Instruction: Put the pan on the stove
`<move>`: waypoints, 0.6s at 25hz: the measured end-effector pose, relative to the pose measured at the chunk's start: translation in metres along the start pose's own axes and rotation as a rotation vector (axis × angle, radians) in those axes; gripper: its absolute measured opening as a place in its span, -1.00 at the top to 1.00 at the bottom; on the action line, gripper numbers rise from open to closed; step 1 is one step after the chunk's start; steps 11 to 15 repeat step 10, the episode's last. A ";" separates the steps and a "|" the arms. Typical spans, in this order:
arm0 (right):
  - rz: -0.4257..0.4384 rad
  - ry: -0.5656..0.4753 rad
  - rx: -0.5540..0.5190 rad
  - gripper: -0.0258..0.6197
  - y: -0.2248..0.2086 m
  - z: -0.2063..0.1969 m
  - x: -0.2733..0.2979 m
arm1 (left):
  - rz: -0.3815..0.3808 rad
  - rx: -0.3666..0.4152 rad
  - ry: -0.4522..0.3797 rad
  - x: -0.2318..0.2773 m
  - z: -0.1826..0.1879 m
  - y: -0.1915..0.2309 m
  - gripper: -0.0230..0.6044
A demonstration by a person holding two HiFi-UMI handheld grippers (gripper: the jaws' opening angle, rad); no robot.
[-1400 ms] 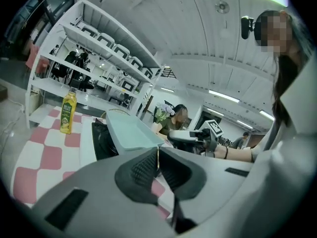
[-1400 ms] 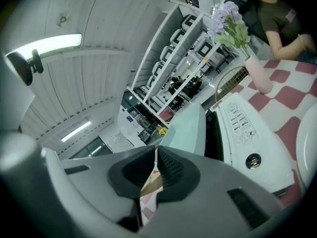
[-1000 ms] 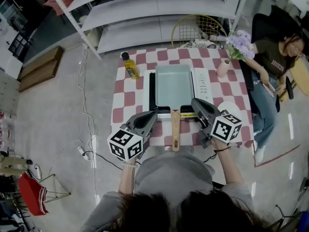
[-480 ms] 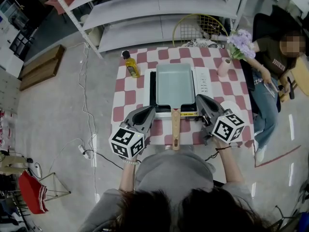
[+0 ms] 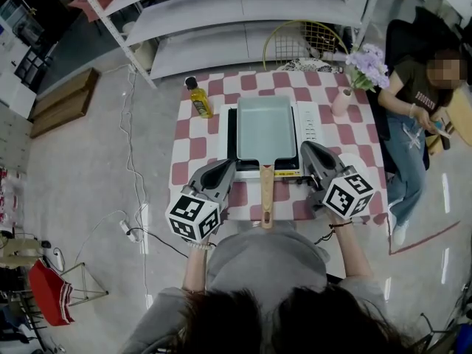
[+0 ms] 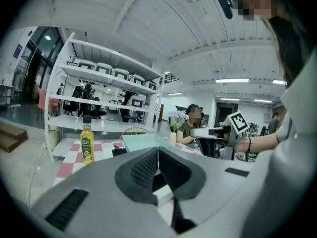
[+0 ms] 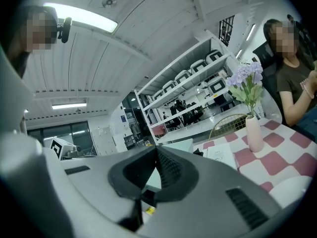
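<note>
**While both grippers sit shut, the pan rests on the stove**

As seen from the head view, the person's grey sweatshirt [image 5: 262, 260] fills the near edge, with both hands held forward over the front of the red-and-white checked table [image 5: 198, 137]. On the left, the left gripper [image 5: 227, 169] has its jaws pressed together with nothing between them; its own view shows the two dark pads meeting at the tip [image 6: 157, 150]. On the right, the right gripper [image 5: 306, 152] is likewise closed and empty, its pads meeting in its own view [image 7: 156, 150].

Between the two grippers lies the pan's wooden handle [image 5: 266, 198], touched by neither and pointing back toward the person past the stove's front edge. Beyond it, the pale blue rectangular pan [image 5: 265, 127] sits flat on the dark top of the white portable stove [image 5: 310, 127].

Left of the stove, a yellow oil bottle [image 5: 198, 99] stands upright near the table's far corner. At the far right corner stands a pink vase [image 5: 341, 103] of purple flowers [image 5: 366, 63]. Behind the table are a yellow wire basket [image 5: 299, 43] and a white shelf unit [image 5: 243, 9]. A seated person [image 5: 417, 102] is just beside the table's right side.
</note>
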State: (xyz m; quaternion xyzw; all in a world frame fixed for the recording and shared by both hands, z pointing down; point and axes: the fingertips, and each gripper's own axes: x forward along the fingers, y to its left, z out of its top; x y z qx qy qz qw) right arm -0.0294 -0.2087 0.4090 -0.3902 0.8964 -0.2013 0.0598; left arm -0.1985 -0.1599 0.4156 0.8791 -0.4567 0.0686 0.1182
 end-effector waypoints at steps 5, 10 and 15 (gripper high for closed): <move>-0.011 0.004 0.010 0.85 -0.004 -0.003 -0.004 | 0.005 -0.005 0.011 0.000 -0.004 -0.001 0.84; -0.022 0.008 0.009 0.85 -0.008 -0.006 -0.006 | 0.010 -0.005 0.015 0.001 -0.005 0.001 0.84; -0.022 0.008 0.009 0.85 -0.008 -0.006 -0.006 | 0.010 -0.005 0.015 0.001 -0.005 0.001 0.84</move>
